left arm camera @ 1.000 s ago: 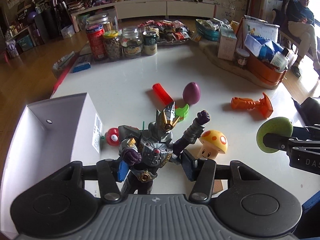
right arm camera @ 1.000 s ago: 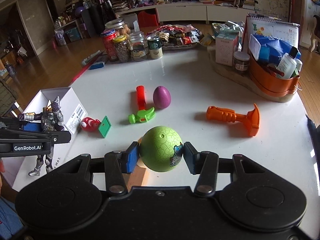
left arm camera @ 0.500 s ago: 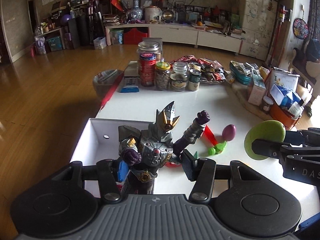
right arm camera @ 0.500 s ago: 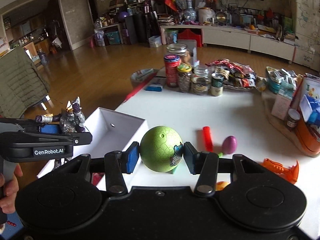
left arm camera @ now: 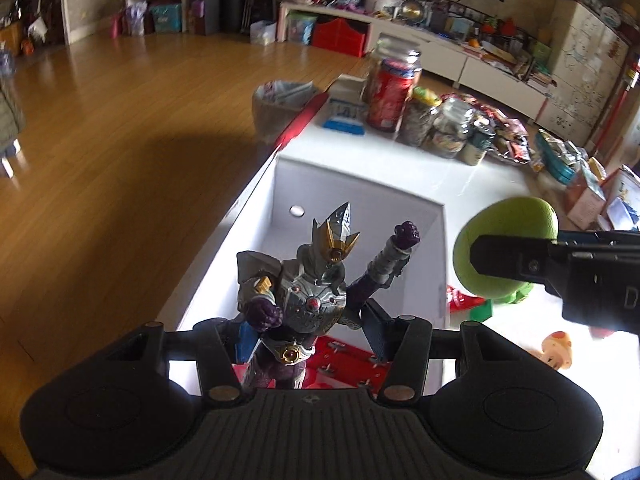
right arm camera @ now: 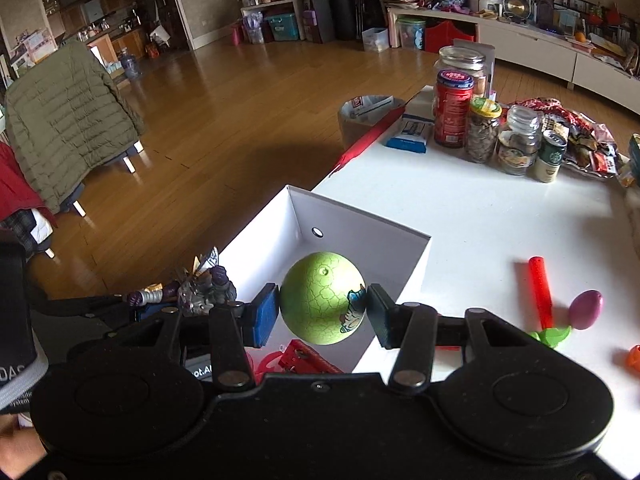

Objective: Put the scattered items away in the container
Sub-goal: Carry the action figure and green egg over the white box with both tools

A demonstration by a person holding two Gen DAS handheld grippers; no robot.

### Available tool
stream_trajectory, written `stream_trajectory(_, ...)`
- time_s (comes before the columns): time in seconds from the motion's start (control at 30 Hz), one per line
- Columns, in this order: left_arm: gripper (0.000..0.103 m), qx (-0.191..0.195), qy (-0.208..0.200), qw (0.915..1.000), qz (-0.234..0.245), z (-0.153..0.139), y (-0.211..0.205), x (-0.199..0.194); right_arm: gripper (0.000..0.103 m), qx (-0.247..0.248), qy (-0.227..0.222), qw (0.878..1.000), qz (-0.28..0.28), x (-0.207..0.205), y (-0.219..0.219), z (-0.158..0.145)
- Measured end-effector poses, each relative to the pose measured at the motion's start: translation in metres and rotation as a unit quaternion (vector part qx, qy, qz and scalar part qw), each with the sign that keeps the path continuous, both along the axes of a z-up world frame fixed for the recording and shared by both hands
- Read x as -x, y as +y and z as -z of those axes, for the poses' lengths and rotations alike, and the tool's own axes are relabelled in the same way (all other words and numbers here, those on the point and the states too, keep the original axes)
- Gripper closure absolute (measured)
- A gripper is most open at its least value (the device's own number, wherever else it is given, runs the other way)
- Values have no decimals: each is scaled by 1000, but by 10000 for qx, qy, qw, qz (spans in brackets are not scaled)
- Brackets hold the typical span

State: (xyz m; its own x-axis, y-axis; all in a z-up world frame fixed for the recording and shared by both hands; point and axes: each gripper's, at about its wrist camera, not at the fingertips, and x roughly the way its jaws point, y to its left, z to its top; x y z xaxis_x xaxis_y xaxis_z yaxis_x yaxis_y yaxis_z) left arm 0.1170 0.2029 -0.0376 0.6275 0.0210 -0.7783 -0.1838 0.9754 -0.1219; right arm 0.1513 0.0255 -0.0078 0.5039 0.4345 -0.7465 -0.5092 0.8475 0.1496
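Note:
My left gripper (left arm camera: 308, 336) is shut on a grey and purple armoured figure (left arm camera: 308, 292) and holds it upright over the open white box (left arm camera: 360, 196). My right gripper (right arm camera: 322, 316) is shut on a green cracked-pattern egg (right arm camera: 322, 298), also over the box (right arm camera: 360, 224); the egg shows in the left wrist view (left arm camera: 508, 240) at the box's right wall. A red item (left arm camera: 348, 364) lies on the box floor. On the table lie a red and green toy hammer (right arm camera: 540, 292), a purple egg (right arm camera: 586, 308), a mushroom toy (left arm camera: 558, 348) and an orange toy (right arm camera: 634, 356) at the edge.
The white table (right arm camera: 480, 216) carries jars and cans (right arm camera: 488, 132), a blue and white packet (right arm camera: 412, 134) and snack packets (right arm camera: 576, 136) at the far side. The box sits at the table's left edge, with wooden floor (right arm camera: 200, 120) beyond. A chair with a green jacket (right arm camera: 68, 120) stands far left.
Both grippers have moved left over the white box with their toys still held; the box interior now lies directly under the figure and the egg.

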Motion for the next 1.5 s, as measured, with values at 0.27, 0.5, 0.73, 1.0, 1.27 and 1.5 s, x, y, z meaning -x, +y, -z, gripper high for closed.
stream_trajectory(0.27,49,-54,182,9998,12,22,4,-36,54,90,378,9992,119,-35,21,35)
stream_trajectory(0.5,48,-56,349,9994,-4,28,6,-58,54,251,606,9977,173,-58,28,59)
stream_trajectory(0.73,48,-159,558,9983,69,37,3,-60,54,310,694,9970,159,-62,30,66)
stream_trajectory(1.0,48,-299,835,9958,240,46,-5,-53,54,502,746,9960,5,-63,40,68)
stream_trajectory(1.27,48,-372,974,9933,495,39,-13,-37,54,793,774,9936,-210,-57,46,65)
stream_trajectory(1.5,47,-730,1093,9889,689,26,-20,-21,54,832,808,9928,-308,-49,47,62)
